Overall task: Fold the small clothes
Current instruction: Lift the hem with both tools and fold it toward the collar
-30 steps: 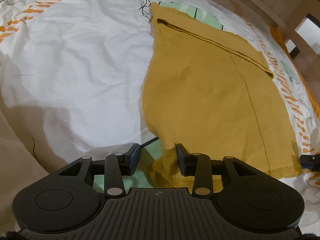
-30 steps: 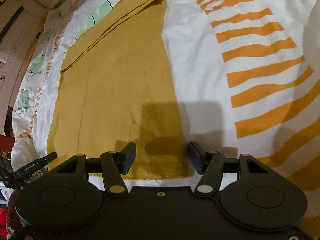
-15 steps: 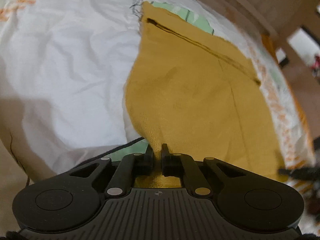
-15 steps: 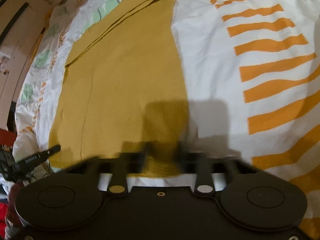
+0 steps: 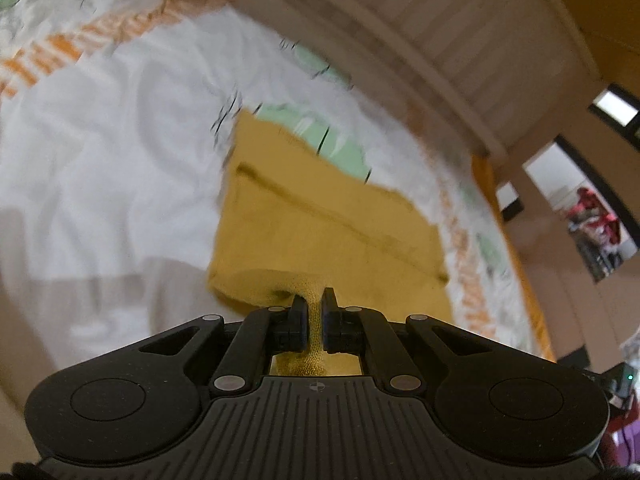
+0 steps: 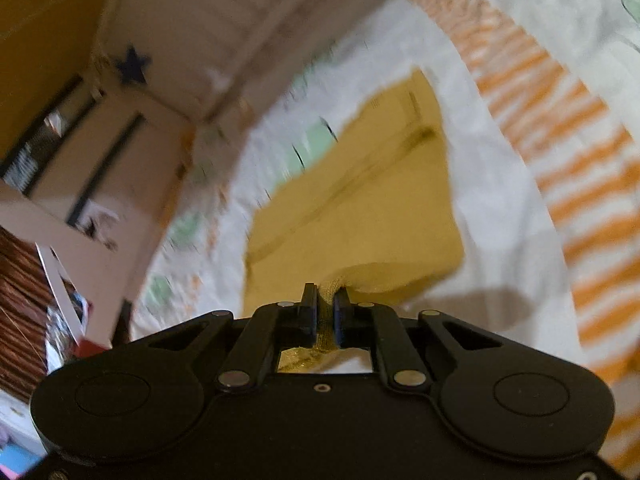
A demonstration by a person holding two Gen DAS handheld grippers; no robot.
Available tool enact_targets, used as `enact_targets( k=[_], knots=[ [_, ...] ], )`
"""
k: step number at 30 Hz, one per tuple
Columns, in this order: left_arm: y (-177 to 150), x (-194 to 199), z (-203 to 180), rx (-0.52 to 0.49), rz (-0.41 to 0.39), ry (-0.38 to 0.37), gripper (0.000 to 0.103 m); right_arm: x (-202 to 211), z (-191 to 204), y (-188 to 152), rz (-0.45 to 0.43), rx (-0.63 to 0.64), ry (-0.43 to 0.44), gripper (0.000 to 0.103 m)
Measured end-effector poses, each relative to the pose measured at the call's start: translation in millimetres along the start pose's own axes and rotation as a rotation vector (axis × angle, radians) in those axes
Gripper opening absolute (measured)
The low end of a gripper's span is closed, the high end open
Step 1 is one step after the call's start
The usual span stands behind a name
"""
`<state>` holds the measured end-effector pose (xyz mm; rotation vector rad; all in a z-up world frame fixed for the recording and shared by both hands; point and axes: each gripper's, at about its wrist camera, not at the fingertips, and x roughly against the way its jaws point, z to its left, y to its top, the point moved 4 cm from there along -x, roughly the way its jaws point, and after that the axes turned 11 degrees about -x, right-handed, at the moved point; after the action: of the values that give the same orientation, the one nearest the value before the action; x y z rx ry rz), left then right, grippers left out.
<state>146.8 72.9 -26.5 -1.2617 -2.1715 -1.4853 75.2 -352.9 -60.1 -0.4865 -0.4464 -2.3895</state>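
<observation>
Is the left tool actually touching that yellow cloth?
Touching. In the left wrist view, the left tool is shut on the yellow cloth, with a pinch of fabric between its two fingers.

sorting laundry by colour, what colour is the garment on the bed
Mustard yellow garment, clearest in the left wrist view.

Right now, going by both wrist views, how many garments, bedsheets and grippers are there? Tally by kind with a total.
Garment: 1, mustard yellow, near edge pinched at two spots
Bedsheet: 1, white with orange stripes and green leaves
Grippers: 2, left gripper and right gripper, both shut on the garment
Total: 4
</observation>
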Motion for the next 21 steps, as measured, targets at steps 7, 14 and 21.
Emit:
enact_targets(
  k=[7, 14, 21],
  knots=[
    [59.8, -28.5, -1.4, -0.018, -0.085, 0.003, 0.006, -32.2, 19.8, 54.0, -0.101, 0.025, 0.041, 0.016],
    [107.2, -86.6, 12.9, -0.011, -0.083, 0.025, 0.006, -88.0, 10.6, 110.7, -0.138, 0.006, 0.016, 0.016],
    [132.7, -153.8, 36.1, -0.012, -0.031, 0.088, 0.006, -145.0, -3.4, 154.0, -0.155, -0.004, -0.039, 0.016]
  ],
)
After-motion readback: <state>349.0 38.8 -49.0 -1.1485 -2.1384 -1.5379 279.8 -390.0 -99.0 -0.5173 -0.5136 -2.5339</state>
